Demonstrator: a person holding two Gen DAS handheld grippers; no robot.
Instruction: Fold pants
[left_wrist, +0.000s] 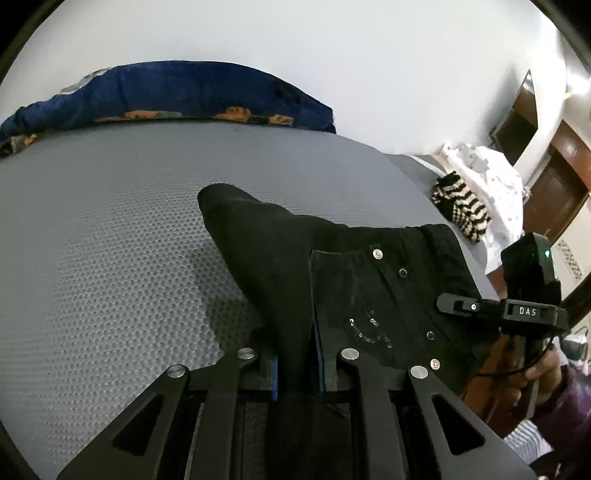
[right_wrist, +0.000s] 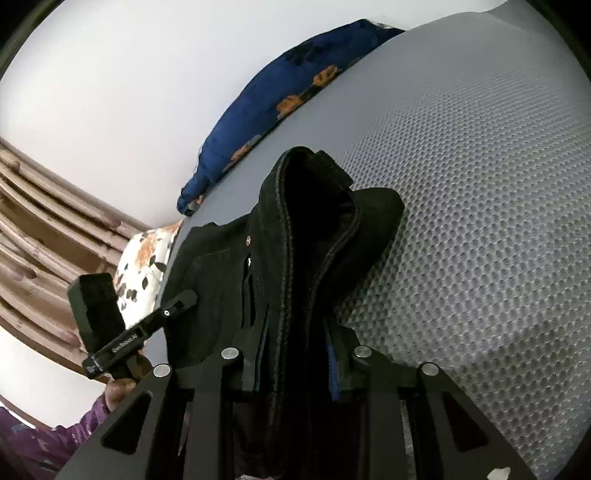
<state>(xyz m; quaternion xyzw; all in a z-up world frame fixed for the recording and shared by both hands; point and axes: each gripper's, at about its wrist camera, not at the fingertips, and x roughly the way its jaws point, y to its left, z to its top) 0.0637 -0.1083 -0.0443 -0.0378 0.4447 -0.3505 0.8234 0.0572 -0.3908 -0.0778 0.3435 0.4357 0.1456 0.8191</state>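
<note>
Black pants (left_wrist: 369, 280) lie partly lifted off a grey dimpled mattress (left_wrist: 110, 240); the waistband with its metal buttons shows on the right. My left gripper (left_wrist: 295, 369) is shut on a raised fold of the black cloth, which runs up to a peak. In the right wrist view my right gripper (right_wrist: 295, 369) is shut on a thick seamed edge of the pants (right_wrist: 317, 229), which stands up in front of it. Each gripper's body shows in the other's view: the right one (left_wrist: 524, 310) at the waistband's right, the left one (right_wrist: 110, 332) at the far left.
A blue blanket with orange flowers (left_wrist: 184, 92) lies along the mattress's far edge against a white wall. A striped black-and-white cloth (left_wrist: 461, 210) and white cloth (left_wrist: 495, 177) sit at the right corner. A floral pillow (right_wrist: 144, 266) lies beyond the pants. A hand (left_wrist: 546, 373) holds the right gripper.
</note>
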